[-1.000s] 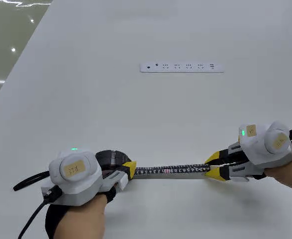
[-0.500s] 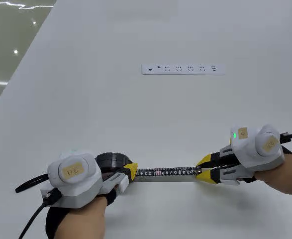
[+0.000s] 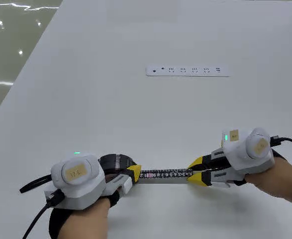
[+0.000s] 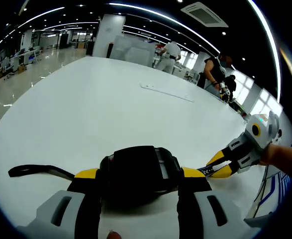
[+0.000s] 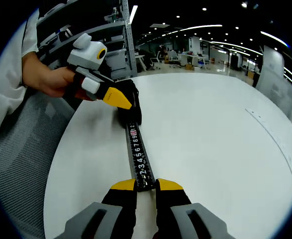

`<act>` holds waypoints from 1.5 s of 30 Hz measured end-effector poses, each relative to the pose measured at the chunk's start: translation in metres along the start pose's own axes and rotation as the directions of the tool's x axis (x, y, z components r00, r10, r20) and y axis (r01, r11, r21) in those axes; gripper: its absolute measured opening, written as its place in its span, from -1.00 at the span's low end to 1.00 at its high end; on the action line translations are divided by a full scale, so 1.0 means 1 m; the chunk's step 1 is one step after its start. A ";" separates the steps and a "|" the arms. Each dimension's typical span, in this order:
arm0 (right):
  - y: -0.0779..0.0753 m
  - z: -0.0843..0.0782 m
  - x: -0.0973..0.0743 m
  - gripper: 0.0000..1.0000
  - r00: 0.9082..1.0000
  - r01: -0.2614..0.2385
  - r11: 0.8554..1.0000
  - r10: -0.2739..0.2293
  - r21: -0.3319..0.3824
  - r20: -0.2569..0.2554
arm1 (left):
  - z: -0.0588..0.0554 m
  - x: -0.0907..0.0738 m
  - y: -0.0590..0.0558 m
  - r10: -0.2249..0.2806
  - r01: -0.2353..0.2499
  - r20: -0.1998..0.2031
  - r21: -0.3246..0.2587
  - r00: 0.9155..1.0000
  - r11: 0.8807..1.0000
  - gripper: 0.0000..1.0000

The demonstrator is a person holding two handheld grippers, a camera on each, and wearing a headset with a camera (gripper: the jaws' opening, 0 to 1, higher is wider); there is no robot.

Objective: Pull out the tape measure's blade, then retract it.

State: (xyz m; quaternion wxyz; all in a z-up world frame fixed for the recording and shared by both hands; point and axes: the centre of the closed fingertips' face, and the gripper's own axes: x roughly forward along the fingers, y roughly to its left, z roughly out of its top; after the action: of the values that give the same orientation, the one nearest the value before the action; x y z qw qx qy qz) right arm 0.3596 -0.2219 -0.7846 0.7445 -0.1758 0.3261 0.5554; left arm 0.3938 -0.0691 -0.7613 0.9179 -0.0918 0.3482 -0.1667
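A black tape measure case [image 3: 116,163] rests on the white table near its front edge, and my left gripper [image 3: 129,175] is shut on it; the case [image 4: 140,169] sits between that gripper's yellow-tipped jaws. The black blade [image 3: 165,174] with white numbers runs from the case to the right. My right gripper [image 3: 191,172] is shut on the blade's tip. In the right gripper view the blade [image 5: 137,154] stretches from my right gripper [image 5: 146,187] up to the case [image 5: 131,102] held in my left gripper [image 5: 117,98].
A white power strip [image 3: 187,70] lies flat farther back on the table [image 3: 111,99]. The table's left edge drops to a glossy floor [image 3: 6,45]. A black strap [image 4: 36,171] lies left of the case. Several people [image 4: 218,69] stand in the background.
My right gripper has moved left toward the case with the blade tip in it, so the exposed blade is shorter. My left gripper holds the case in place.
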 end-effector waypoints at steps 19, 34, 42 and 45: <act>0.008 0.028 0.034 -0.77 0.998 -0.021 1.000 0.021 0.007 0.053 | 0.000 -0.001 0.000 -0.012 0.012 0.004 -0.017 1.000 1.000 0.14; 0.015 0.053 0.064 -0.77 0.994 -0.045 0.999 0.045 0.004 0.095 | 0.000 -0.001 0.001 -0.016 0.016 0.003 -0.024 1.000 1.000 0.14; 0.020 0.063 0.074 -0.77 0.993 -0.050 0.999 0.050 0.004 0.109 | 0.000 0.000 0.001 -0.016 0.017 0.003 -0.025 1.000 1.000 0.14; 0.021 0.064 0.077 -0.77 0.993 -0.052 0.999 0.051 0.005 0.110 | 0.000 0.000 0.001 -0.016 0.016 0.003 -0.022 1.000 1.000 0.14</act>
State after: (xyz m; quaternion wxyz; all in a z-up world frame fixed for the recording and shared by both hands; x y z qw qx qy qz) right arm 0.3718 -0.1200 -0.7883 0.7474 -0.1337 0.2911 0.5820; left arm 0.3940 -0.0677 -0.7614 0.9159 -0.1050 0.3480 -0.1701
